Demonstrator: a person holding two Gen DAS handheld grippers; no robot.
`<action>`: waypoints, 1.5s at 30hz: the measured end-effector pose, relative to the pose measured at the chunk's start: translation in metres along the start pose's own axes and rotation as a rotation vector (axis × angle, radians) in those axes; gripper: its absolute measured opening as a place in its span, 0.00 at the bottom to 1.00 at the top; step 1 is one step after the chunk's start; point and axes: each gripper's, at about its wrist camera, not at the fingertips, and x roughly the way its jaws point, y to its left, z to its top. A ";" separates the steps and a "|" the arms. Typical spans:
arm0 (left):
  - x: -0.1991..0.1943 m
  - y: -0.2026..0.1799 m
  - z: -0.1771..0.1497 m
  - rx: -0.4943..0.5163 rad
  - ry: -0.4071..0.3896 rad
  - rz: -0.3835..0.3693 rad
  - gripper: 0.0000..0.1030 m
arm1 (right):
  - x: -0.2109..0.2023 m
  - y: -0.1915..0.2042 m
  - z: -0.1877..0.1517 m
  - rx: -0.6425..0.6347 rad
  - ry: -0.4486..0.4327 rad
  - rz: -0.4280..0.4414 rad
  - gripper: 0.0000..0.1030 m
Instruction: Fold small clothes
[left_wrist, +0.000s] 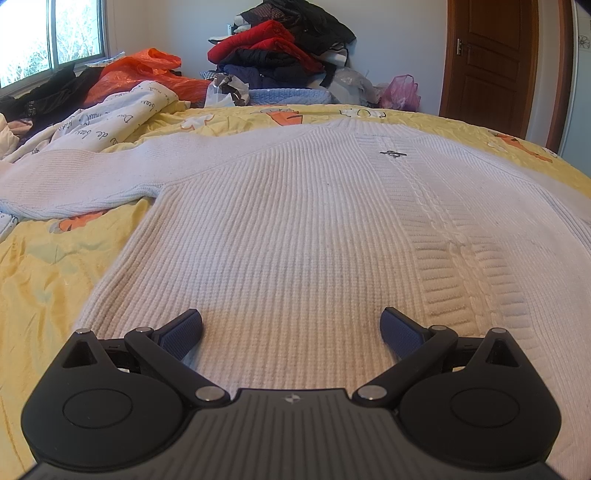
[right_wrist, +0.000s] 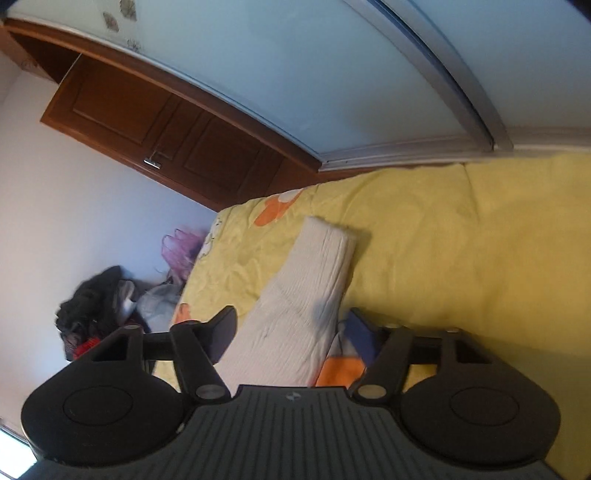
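Sweater (left_wrist: 288, 221) lay flat on the bed (left_wrist: 48, 280), front up, long axis running away from the left gripper (left_wrist: 291, 332): hem near, collar far. One sleeve (left_wrist: 74, 181) stretched out to the left in that view, cuff cut off by the frame edge. Left jaws stood wide apart over the hem, nothing between them. Right gripper (right_wrist: 291, 332) was rolled sideways. The other sleeve (right_wrist: 310, 291) ran between its jaws, cuff pointing away. Jaws partly apart; pad contact was hard to make out. View blurred, sweater body out of frame.
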 end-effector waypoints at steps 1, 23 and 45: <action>0.000 0.000 0.000 0.000 0.000 0.000 1.00 | 0.006 0.001 -0.001 -0.027 0.001 -0.004 0.62; 0.001 0.000 0.000 -0.001 0.000 -0.002 1.00 | -0.043 0.200 -0.169 -0.619 0.213 0.453 0.15; -0.006 0.009 0.003 -0.114 -0.070 -0.055 1.00 | -0.048 0.168 -0.317 -0.566 0.516 0.533 0.65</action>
